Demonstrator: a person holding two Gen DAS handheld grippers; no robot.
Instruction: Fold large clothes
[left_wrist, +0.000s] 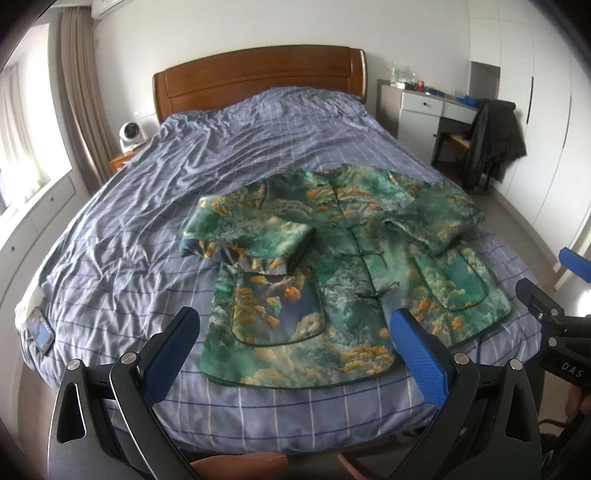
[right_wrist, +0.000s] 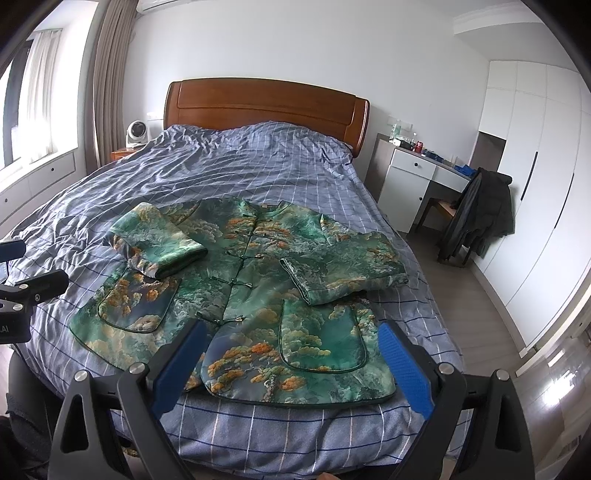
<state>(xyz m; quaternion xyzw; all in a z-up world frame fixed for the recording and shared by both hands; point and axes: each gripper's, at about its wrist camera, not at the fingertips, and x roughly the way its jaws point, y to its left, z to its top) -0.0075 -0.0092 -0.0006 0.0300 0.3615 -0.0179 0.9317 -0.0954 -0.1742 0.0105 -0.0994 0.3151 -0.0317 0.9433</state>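
A green jacket (left_wrist: 332, 266) with orange cloud patterns lies face up on the foot end of the bed, buttoned down the front. Both sleeves are folded in across its chest: the left sleeve (left_wrist: 247, 232) and the right sleeve (right_wrist: 343, 269). The same jacket (right_wrist: 258, 295) fills the middle of the right wrist view. My left gripper (left_wrist: 295, 328) hovers open above the hem, nothing between its blue pads. My right gripper (right_wrist: 291, 343) is open too, above the hem near the right pocket (right_wrist: 321, 339). Neither touches the cloth.
The bed (left_wrist: 221, 147) carries a rumpled blue checked cover and a wooden headboard (left_wrist: 258, 77). A phone (left_wrist: 40, 328) lies at its left edge. A white desk (right_wrist: 417, 177) and a chair with a dark coat (right_wrist: 476, 214) stand at the right. A small fan (right_wrist: 136, 134) sits left.
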